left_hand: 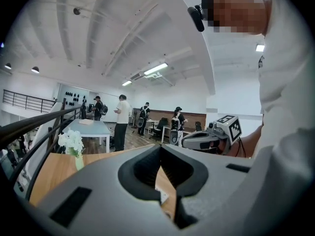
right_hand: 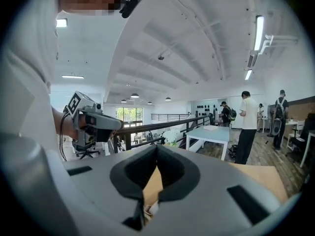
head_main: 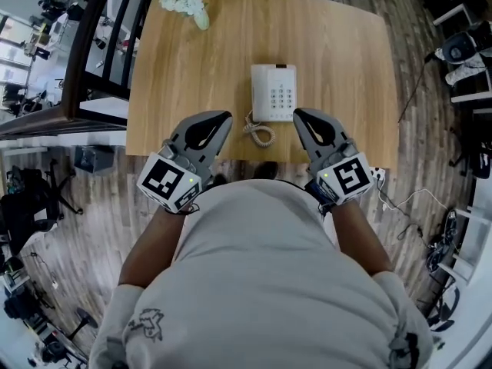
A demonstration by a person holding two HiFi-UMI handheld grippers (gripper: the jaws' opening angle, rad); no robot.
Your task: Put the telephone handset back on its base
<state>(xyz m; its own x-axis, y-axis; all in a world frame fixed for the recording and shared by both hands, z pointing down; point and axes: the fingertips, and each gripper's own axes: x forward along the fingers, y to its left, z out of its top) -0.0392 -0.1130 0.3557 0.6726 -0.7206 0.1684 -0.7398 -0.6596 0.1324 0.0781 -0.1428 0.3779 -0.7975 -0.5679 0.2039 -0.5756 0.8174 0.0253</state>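
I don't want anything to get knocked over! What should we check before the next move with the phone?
1. Left tool is empty, jaws together: ok.
2. Right tool is empty, jaws together: ok.
3. Telephone lies flat on the table, between the two tools: ok.
4. Handset sits fully in its cradle: it seems to lie along the telephone's left side, but how well it is seated, cannot tell.
5. Coiled cord lies loose at the near edge, caught on neither tool: ok.
6. Flower vase stands at the far corner, out of the way: ok.
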